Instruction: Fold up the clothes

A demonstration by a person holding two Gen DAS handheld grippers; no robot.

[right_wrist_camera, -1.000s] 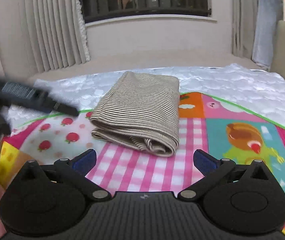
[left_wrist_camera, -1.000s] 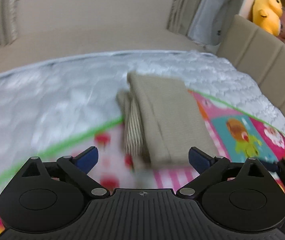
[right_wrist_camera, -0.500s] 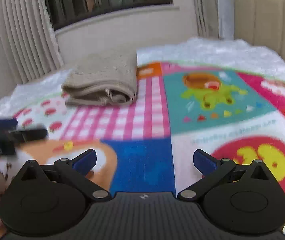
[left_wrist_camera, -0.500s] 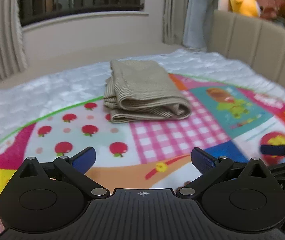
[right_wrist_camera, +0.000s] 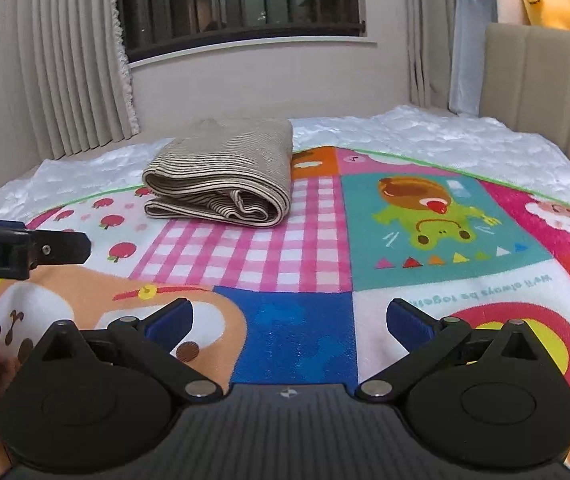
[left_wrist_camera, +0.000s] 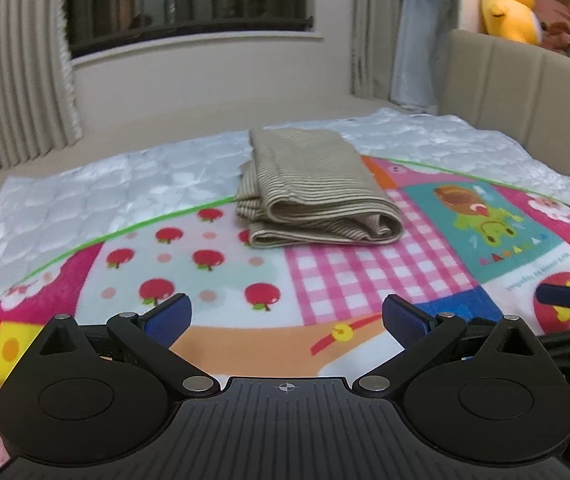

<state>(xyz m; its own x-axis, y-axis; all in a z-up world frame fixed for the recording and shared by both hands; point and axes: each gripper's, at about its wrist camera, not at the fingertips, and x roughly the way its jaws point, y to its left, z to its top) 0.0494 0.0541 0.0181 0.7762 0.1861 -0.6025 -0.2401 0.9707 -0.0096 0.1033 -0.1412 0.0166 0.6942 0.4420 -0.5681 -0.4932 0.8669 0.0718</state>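
Folded striped garment (left_wrist_camera: 313,192) on play mat (left_wrist_camera: 365,276)

soft indoor light, dark window, sharp focus, fisheye-bent edges.

I am in a home bedroom: a quilted bed (left_wrist_camera: 85,200) with padded headboard (left_wrist_camera: 525,92), curtained window (right_wrist_camera: 241,0), cartoon blanket (right_wrist_camera: 425,220), yellow plush toy (left_wrist_camera: 507,4).

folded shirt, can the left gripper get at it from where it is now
Probably yes. The left gripper is open and holds nothing, and only bare mat lies between it and the folded shirt ahead. The right gripper sits off to its side, not in the way.
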